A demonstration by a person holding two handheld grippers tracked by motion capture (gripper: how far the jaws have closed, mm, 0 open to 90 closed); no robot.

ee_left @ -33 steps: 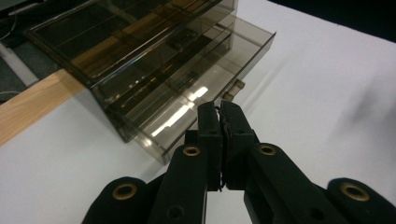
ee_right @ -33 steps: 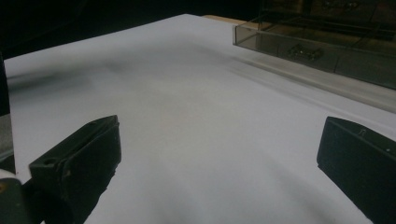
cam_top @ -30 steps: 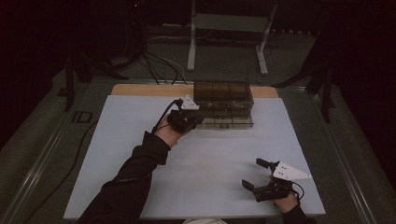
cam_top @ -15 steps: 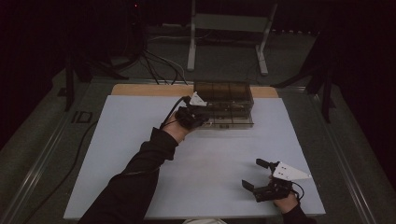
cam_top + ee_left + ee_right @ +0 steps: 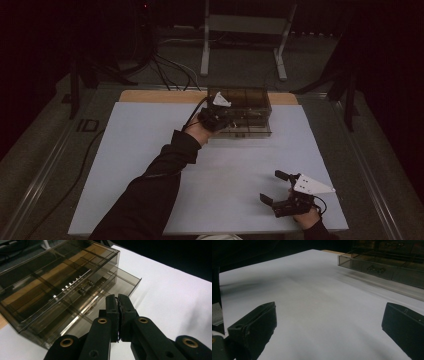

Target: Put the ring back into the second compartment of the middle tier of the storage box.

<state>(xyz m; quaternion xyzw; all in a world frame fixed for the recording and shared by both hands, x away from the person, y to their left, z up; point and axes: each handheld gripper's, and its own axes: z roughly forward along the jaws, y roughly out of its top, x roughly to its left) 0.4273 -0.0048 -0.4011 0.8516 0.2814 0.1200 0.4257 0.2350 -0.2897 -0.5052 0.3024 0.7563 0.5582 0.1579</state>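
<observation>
- In the high view, the left tool (image 5: 216,118) covers the near left corner of the smoky drawer box (image 5: 247,107).
- Small parts inside the box (image 5: 83,288) are too dim to identify.
- The right tool (image 5: 329,322) view cuts the box off at its top right edge.

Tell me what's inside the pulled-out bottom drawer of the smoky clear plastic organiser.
The smoky clear plastic drawer looks empty where its floor shows. The shut left gripper covers its near part, so that stays unseen.
</observation>
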